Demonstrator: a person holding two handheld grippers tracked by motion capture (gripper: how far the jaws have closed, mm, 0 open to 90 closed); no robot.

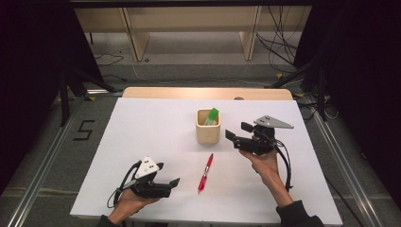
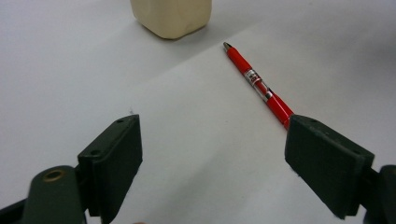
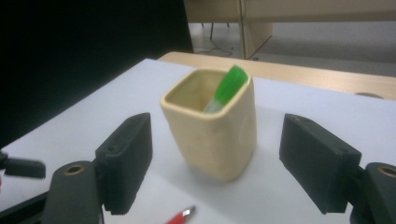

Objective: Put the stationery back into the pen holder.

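A cream square cup (image 1: 208,126) stands upright on the white sheet, with a green pen (image 1: 212,116) leaning inside it. A red pen (image 1: 205,172) lies flat in front of the cup, tip toward it. My right gripper (image 1: 236,131) is open just right of the cup, jaws pointing at it without touching. In the right gripper view the cup (image 3: 212,128) and green pen (image 3: 227,87) sit ahead of the wide jaws (image 3: 217,135). My left gripper (image 1: 170,183) is open near the front left. Its view has the red pen (image 2: 258,84) running past its right jaw and the cup (image 2: 171,16) beyond.
The white sheet (image 1: 142,132) covers most of a wooden table (image 1: 189,92). Behind the table stand wooden shelves (image 1: 189,28), with cables (image 1: 279,47) on the floor. Dark stand legs (image 1: 75,80) flank the table on both sides.
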